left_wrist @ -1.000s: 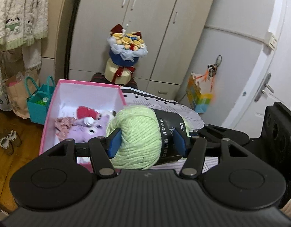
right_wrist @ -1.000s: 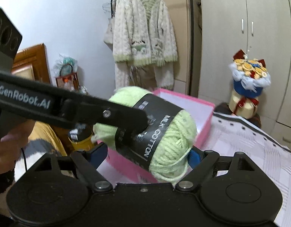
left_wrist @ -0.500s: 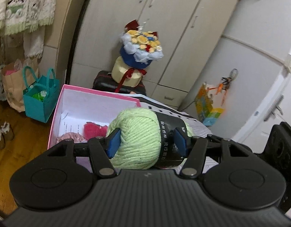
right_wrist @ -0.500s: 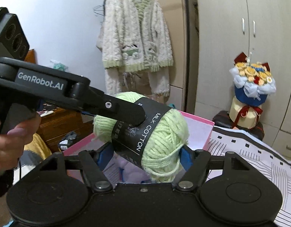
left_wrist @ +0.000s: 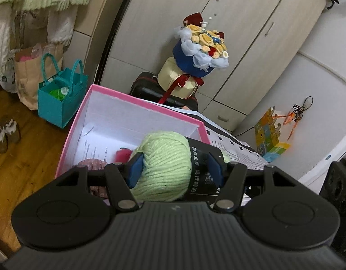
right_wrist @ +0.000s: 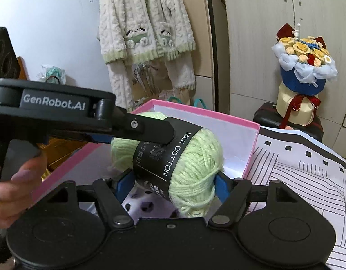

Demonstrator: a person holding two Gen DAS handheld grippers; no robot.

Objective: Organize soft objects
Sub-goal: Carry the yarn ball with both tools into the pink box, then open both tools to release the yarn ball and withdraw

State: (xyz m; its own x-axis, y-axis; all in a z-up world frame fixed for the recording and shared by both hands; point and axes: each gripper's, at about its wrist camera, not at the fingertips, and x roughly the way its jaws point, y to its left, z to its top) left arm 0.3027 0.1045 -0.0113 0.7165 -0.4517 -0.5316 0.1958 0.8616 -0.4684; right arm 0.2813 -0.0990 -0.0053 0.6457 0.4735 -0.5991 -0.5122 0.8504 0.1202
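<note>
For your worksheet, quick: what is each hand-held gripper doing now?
Left hand-held gripper: closed on the yarn.
Right hand-held gripper: closed on the same yarn.

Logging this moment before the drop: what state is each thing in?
Left gripper: shut on yarn ball.
Right gripper: shut on yarn ball.
Yarn ball: held over the box, label band on.
Pink box: open, soft items inside.
Wardrobe doors: closed.
</note>
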